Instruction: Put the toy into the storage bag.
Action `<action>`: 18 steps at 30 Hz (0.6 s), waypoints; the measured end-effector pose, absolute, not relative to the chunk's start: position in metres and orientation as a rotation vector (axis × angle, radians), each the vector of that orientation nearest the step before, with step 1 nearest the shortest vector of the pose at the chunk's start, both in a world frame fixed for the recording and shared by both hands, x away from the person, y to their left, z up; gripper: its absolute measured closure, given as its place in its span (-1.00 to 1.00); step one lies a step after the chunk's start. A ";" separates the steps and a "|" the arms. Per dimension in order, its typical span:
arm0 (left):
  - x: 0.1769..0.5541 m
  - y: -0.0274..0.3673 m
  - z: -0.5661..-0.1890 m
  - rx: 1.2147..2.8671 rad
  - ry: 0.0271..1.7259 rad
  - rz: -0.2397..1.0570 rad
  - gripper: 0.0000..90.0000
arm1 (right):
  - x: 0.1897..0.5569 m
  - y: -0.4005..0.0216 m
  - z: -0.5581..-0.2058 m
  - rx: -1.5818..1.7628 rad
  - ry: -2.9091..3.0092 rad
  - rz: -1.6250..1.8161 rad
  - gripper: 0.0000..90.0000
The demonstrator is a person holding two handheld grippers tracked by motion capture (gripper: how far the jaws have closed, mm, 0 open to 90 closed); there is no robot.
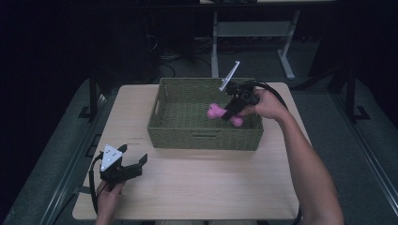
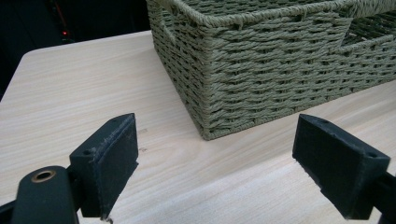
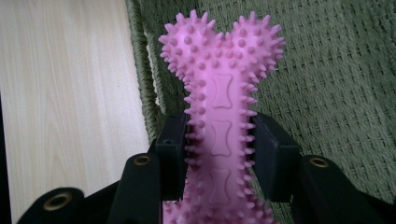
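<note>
A: From the high view, the right gripper [image 1: 233, 112] reaches down into the olive-green woven rectangular basket [image 1: 202, 136] at the far middle of the light wooden table [image 1: 197, 187], with the pink spiky rubber bone-shaped toy [image 1: 216, 111] in its jaws, near the basket's right wall. I'd judge the step is setting it down inside.

B: And the left gripper [image 1: 133, 168]?

A: It's near the table's front left corner, well apart from the basket. The left gripper view shows its jaws spread wide with nothing between them, and the basket's near corner ahead.

B: How firm is the hold on the toy?

A: In the right gripper view both pads press the toy's shaft [image 3: 219, 140], knobbed end [image 3: 222, 42] pointing away, over the basket floor beside the wall. Best to lower until the toy rests on the weave, then release gently, since the nubs may catch the pads. Keep clear of the rim.
</note>
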State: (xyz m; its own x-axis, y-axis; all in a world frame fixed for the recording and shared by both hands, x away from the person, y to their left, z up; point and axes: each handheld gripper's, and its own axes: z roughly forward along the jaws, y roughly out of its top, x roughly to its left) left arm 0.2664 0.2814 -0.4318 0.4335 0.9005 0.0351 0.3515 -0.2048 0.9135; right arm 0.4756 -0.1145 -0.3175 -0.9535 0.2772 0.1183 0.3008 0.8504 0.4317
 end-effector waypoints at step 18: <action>0.267 0.281 -0.432 1.765 1.084 0.748 -0.69 | 0.485 -0.108 -0.334 -0.484 -2.945 -0.661 0.28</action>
